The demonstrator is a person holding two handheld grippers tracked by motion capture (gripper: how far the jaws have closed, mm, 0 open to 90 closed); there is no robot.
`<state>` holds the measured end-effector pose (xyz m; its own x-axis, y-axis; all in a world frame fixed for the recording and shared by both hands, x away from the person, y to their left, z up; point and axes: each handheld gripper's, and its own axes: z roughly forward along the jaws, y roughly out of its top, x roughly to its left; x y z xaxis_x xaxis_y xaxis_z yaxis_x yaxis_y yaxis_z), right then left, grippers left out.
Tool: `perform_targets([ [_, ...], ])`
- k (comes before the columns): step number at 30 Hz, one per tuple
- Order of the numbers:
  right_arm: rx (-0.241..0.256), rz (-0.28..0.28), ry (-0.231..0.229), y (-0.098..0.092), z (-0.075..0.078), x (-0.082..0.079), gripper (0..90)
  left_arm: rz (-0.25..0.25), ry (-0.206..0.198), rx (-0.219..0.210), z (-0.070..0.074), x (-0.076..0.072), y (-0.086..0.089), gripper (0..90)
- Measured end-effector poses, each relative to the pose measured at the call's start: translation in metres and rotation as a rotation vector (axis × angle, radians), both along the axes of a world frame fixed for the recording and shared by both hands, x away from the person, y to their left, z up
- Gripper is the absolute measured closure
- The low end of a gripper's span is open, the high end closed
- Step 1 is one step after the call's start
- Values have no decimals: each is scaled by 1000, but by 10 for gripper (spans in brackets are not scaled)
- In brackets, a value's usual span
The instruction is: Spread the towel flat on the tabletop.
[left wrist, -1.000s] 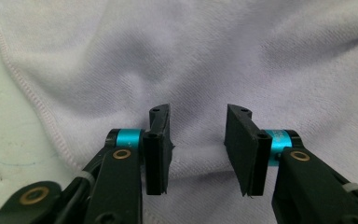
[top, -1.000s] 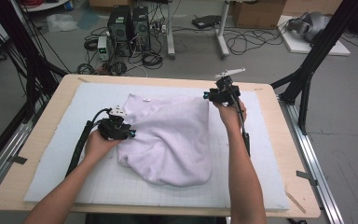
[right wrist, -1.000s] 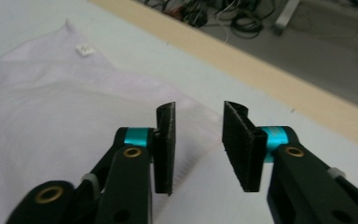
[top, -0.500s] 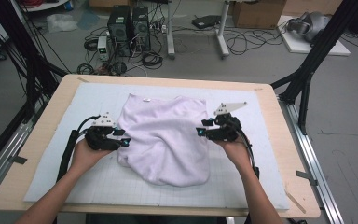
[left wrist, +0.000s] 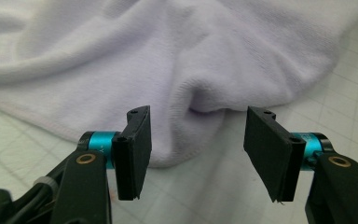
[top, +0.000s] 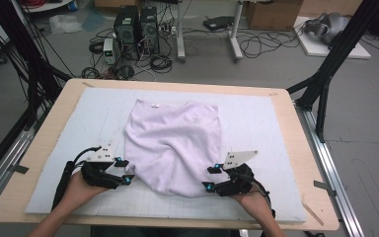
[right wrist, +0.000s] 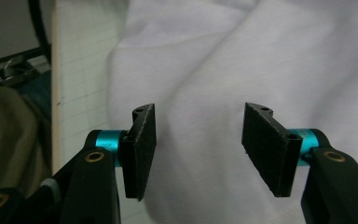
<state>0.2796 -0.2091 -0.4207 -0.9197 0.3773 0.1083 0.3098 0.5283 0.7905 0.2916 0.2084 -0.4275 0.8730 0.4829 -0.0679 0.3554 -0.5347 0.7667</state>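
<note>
Both grippers are now sitting nearer the person than half a second ago, at the near corners of the lavender towel (top: 173, 146) rather than at its left and right sides. No readable writing is showing; a small white tag (top: 154, 104) at the towel's far edge is too small to make out. The towel is lying rumpled in the middle of a pale grid-lined mat (top: 261, 128), which is covering a light wooden table (top: 303, 163). Beyond the table, two black computer towers (top: 137, 24), loose cables and a cardboard box (top: 270, 14) are resting on a grey floor. The left gripper (top: 124, 172) is hovering just beside the towel's near-left corner; in the left gripper view its jaws are standing wide apart, holding nothing, with a rounded fold of towel (left wrist: 200, 93) lying just beyond them. The right gripper (top: 211, 178) is poised at the near-right edge, jaws likewise spread wide and empty, with towel cloth (right wrist: 242, 70) spreading under and past them.
</note>
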Motion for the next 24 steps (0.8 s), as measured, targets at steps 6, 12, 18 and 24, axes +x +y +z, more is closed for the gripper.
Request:
perform_targets([
  [6, -80, 41, 24, 16, -18, -1, 576, -45, 11, 33, -5, 7, -16, 705],
  [12, -81, 47, 22, 17, -3, 1, 792, -13, -6, 24, 3, 11, -12, 821],
  [18, -42, -26, -61, 10, 39, 22, 791, 120, -74, -42, 38, 33, 0, 820],
  [24, -47, -132, -79, 12, 56, 78, 792, 257, -77, -46, 42, 76, -8, 819],
])
